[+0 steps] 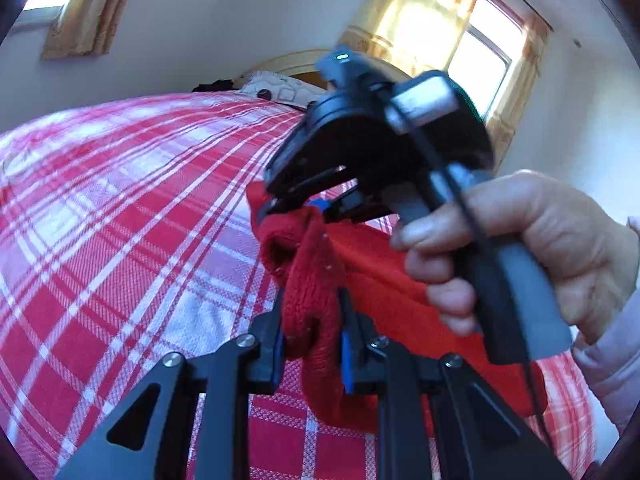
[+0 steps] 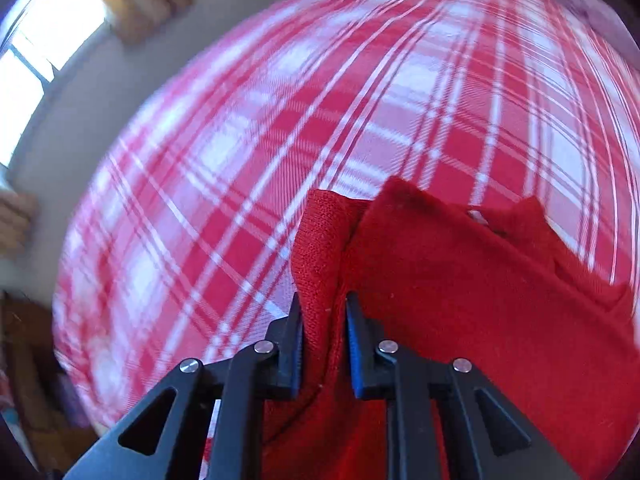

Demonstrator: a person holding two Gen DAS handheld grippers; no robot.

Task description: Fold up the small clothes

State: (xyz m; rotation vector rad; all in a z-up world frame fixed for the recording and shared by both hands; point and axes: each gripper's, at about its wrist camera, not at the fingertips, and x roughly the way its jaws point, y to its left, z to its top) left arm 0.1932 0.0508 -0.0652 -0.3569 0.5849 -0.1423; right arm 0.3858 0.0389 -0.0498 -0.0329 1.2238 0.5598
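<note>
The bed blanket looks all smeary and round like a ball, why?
Right wrist view: the plaid blanket is streaked by motion blur and bulged by the fisheye lens. Left wrist view: the right gripper is blurred too, and the window glares white.

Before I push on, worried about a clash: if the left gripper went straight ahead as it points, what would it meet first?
Probably the right gripper, just ahead, gripping the same red knit garment the left gripper holds. Depth is unclear.

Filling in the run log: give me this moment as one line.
left gripper: shut on red knit garment | right gripper: shut on red knit garment | garment: over plaid bedspread | fold: unfinished
</note>
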